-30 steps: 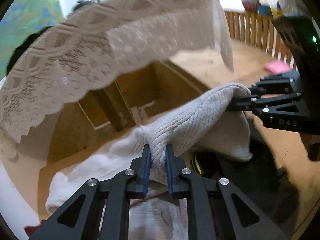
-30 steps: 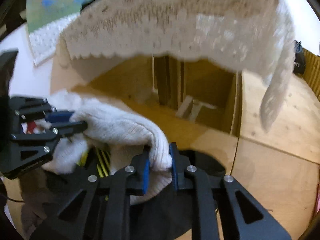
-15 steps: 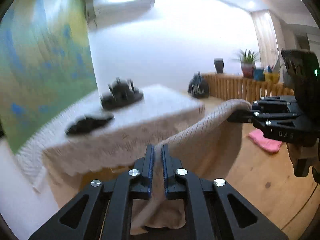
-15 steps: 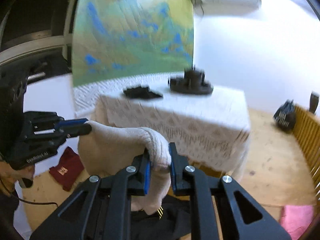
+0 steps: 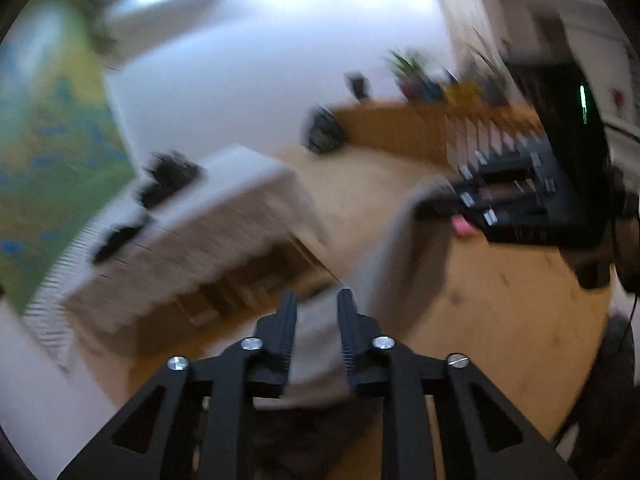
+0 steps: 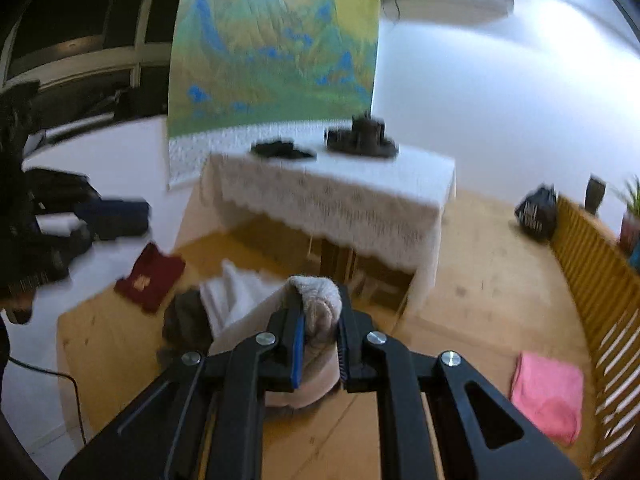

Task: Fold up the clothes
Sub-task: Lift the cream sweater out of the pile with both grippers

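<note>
A cream knit sweater hangs in the air, stretched between both grippers above the wooden floor. My left gripper is shut on one edge of it, the cloth bunched between the jaws. Across from it, at the right of the left wrist view, the right gripper holds the other edge. In the right wrist view my right gripper is shut on a thick fold of the sweater, which drops below the fingers. The left wrist view is heavily blurred.
A table under a white lace cloth carries dark objects. On the floor lie a maroon shirt, a white and dark clothes pile and a pink cloth. A wooden fence runs along the right.
Both grippers have risen from below the table's cloth edge to well above the tabletop, lifting the sweater off the pile. The left view has tilted and blurred with fast motion.
</note>
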A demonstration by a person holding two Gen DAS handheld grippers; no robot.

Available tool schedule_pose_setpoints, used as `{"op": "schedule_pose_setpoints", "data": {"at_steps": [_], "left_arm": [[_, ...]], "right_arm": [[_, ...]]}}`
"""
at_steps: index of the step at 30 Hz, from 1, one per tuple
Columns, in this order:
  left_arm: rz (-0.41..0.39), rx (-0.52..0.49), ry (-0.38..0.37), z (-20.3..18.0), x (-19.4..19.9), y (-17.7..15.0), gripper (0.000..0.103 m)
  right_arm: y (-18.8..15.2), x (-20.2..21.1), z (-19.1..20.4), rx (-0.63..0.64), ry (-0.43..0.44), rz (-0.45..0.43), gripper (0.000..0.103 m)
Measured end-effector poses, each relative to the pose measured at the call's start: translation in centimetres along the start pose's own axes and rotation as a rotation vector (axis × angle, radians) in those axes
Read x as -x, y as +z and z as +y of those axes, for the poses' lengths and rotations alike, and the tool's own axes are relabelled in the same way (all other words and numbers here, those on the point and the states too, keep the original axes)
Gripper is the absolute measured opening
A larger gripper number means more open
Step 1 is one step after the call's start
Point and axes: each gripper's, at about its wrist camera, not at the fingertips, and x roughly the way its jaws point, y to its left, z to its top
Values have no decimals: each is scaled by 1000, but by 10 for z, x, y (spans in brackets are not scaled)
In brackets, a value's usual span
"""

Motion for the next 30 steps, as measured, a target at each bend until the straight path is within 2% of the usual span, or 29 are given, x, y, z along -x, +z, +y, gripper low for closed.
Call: {"op": "schedule_pose_setpoints", "data": {"at_steps": [3, 8, 13, 15, 16, 17, 19, 21, 24, 25, 26, 28, 30], "left_arm": [[74, -70, -41, -43, -26, -14, 31], [102, -134, -30, -65, -51, -9, 53], [129, -179, -27, -84, -71, -7, 53], [145, -155, -58, -78, -77, -6, 43], [153, -144, -74, -75, -80, -6, 25], [160, -135, -91, -71, -83, -7, 13], [173, -119, -124, -64, -88, -9, 10], [167, -110, -112, -61, -89, -9, 10], [144, -48, -73, -41, -82, -7, 9], [131, -19, -57, -29, -78, -5, 9], [119, 10, -42, -18, -74, -4, 9], [94, 63, 6, 8, -62, -2, 9], [66, 112, 73, 39, -42, -4, 9]], "right_arm": [[-26, -2, -3, -21, 10, 28, 13], [-45, 0, -3, -15, 2, 56, 13], [-44, 6, 2, 15, 10, 48, 13], [-44, 6, 5, 33, -1, 46, 13], [-44, 5, 5, 32, 1, 47, 13], [-44, 4, 4, 30, 4, 49, 13], [-45, 1, 4, 23, 8, 50, 13], [-44, -3, 4, 27, 6, 48, 13], [-45, -11, 12, 78, -16, 57, 15], [-46, -15, 16, 100, -32, 58, 23], [-48, -16, 18, 115, -42, 52, 43], [-56, -18, 23, 141, -65, 25, 72], [-67, -18, 25, 152, -71, -18, 75]]}}
